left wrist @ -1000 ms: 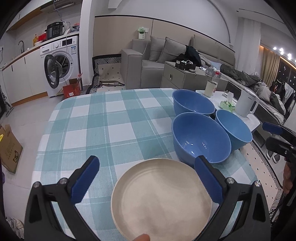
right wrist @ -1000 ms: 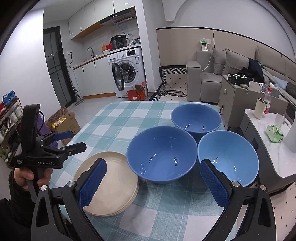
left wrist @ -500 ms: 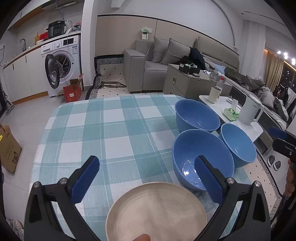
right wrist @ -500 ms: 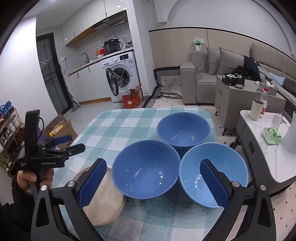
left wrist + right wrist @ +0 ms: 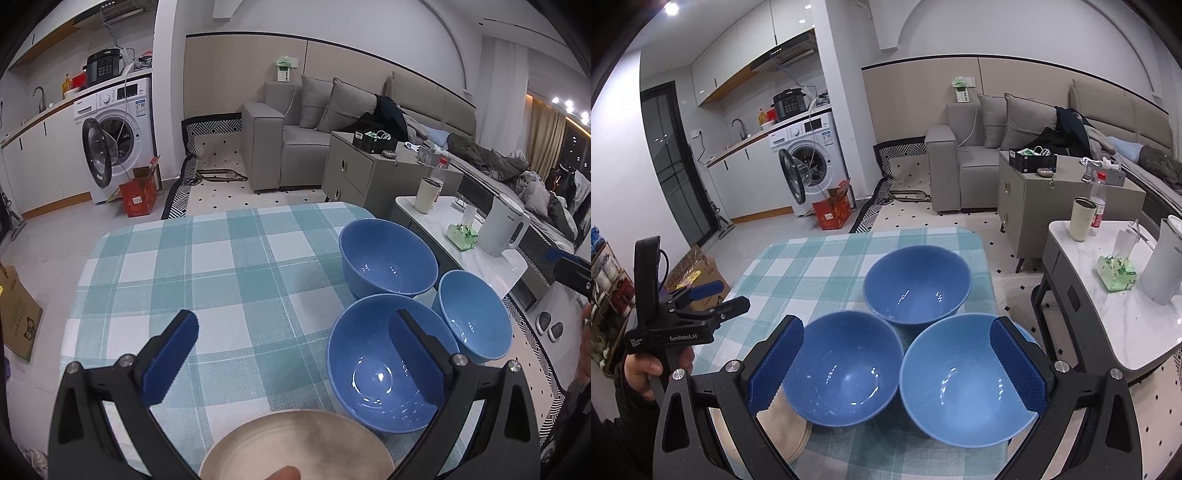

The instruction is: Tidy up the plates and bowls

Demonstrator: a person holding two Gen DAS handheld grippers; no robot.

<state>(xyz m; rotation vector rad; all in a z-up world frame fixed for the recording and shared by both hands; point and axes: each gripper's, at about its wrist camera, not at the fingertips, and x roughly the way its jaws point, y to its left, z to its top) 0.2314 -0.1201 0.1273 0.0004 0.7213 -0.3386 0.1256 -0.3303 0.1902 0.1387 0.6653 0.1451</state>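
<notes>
Bowls: three blue ones clustered on the checked tabletop (image 5: 236, 280). Right hand-held gripper (image 5: 897, 358) spread wide, empty, hovering over near-right bowl (image 5: 964, 387) and near-left bowl (image 5: 842, 369); far bowl (image 5: 918, 284) beyond, touching both. Left hand-held gripper (image 5: 295, 350) spread, empty, above beige plate (image 5: 295, 443), which lies just beside the near-left bowl.

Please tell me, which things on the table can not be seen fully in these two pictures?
- Stack of round beige plates: cut off by the bottom edge in the left wrist view; mostly hidden behind the right claw in the right wrist view, so their number is unclear.
- Light blue ceramic bowl: its right rim is covered by a claw finger.
- Left claw: open, holding nothing.
</notes>
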